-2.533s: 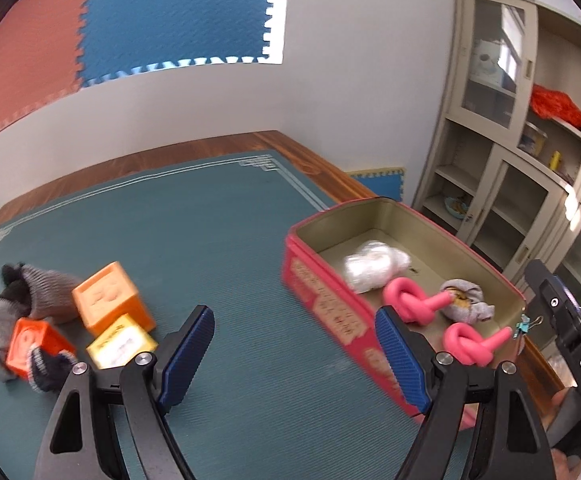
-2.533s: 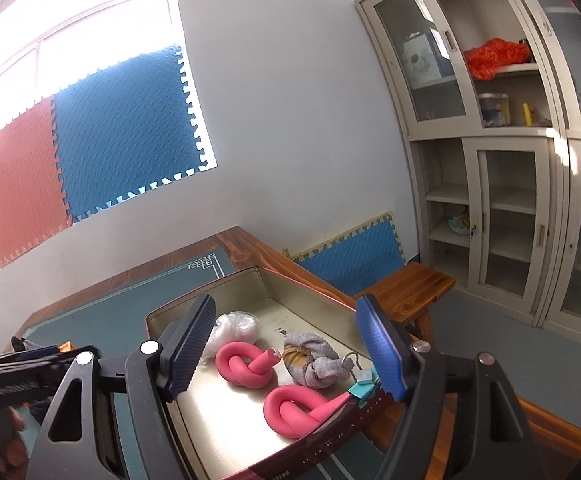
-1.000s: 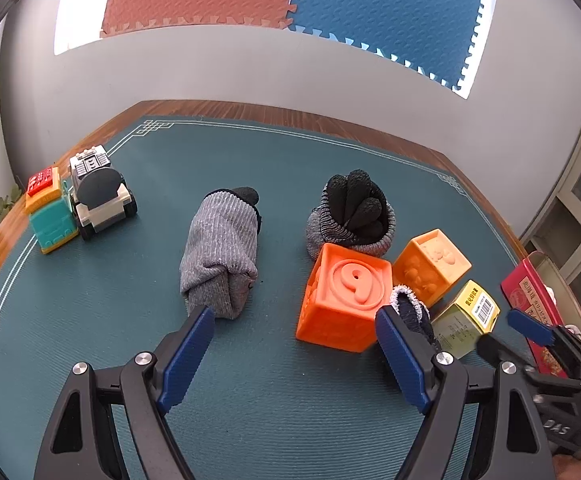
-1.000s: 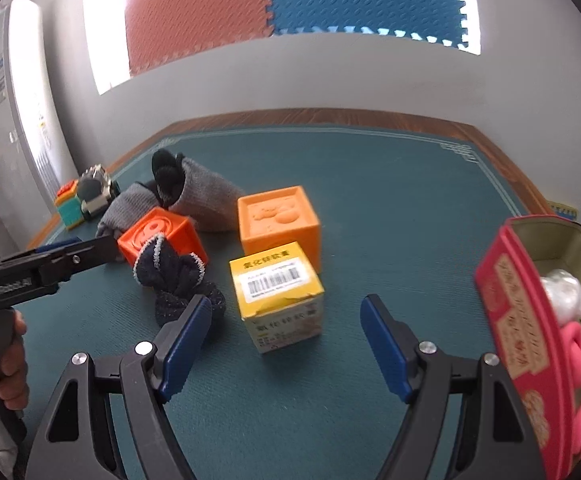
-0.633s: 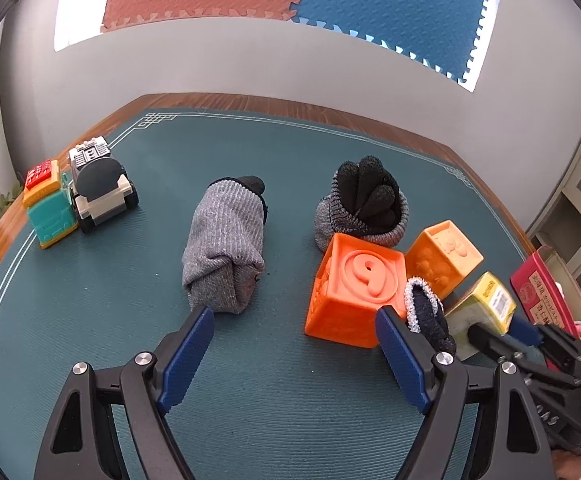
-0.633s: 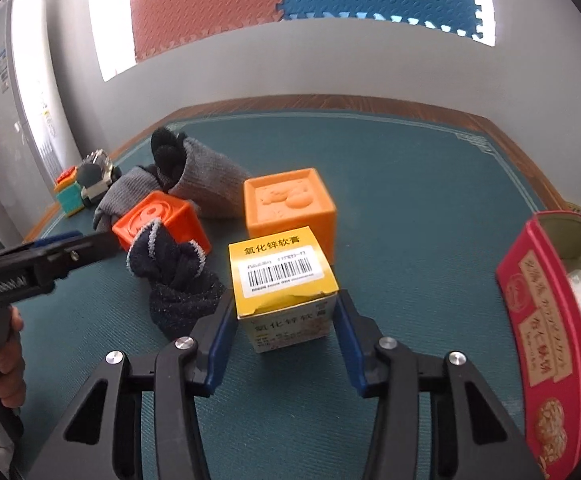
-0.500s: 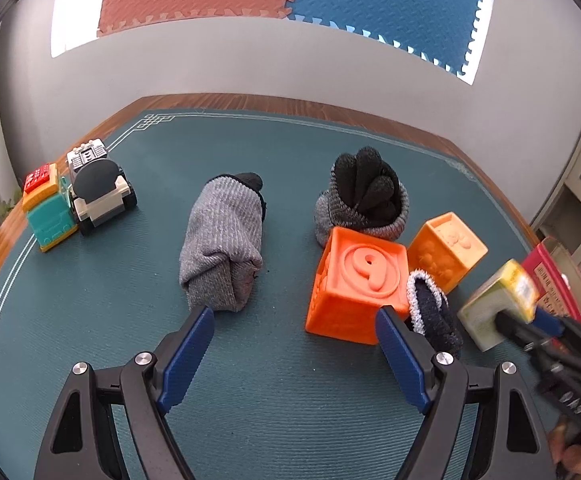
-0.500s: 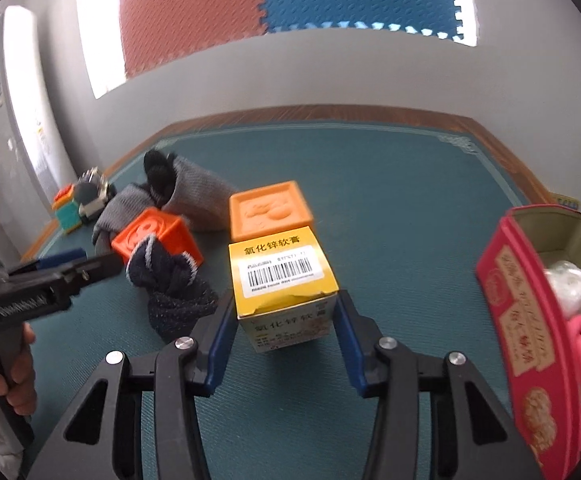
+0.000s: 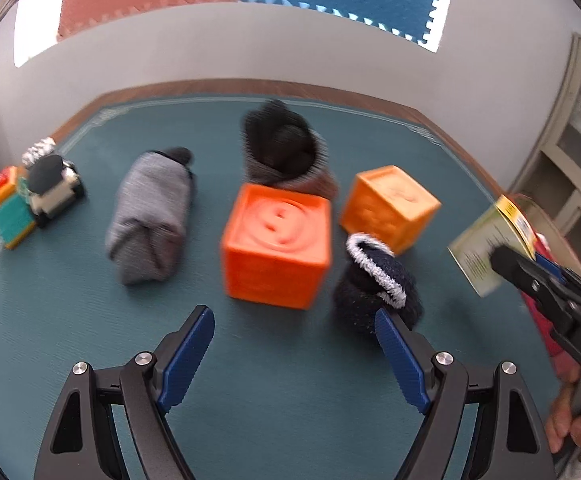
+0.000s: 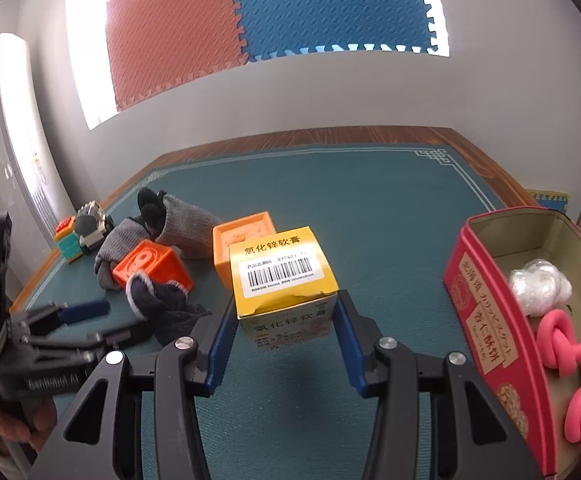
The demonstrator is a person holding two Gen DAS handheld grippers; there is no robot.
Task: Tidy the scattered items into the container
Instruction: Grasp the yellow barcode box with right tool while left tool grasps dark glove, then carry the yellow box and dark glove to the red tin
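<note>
My right gripper (image 10: 284, 316) is shut on a small yellow ointment box (image 10: 284, 276) and holds it above the green mat, left of the red tin (image 10: 486, 320). The box also shows at the right of the left wrist view (image 9: 486, 248). My left gripper (image 9: 294, 344) is open and empty, low over the mat in front of the red-orange cube (image 9: 278, 244) and the dark rolled sock (image 9: 374, 284). A second orange cube (image 9: 388, 204), a grey rolled sock (image 9: 150, 216) and a grey-black glove bundle (image 9: 286, 152) lie behind.
The tin holds two pink knotted tubes (image 10: 562, 340), a clear plastic wad (image 10: 538, 284) and a grey bundle. A toy truck (image 9: 52, 188) and a small teal-red block (image 9: 6, 208) stand at the mat's far left. A cabinet (image 9: 570, 152) is on the right.
My right gripper closed on the yellow box and lifted it off the mat, moving it toward the tin. My left gripper has moved closer to the cubes and the dark sock.
</note>
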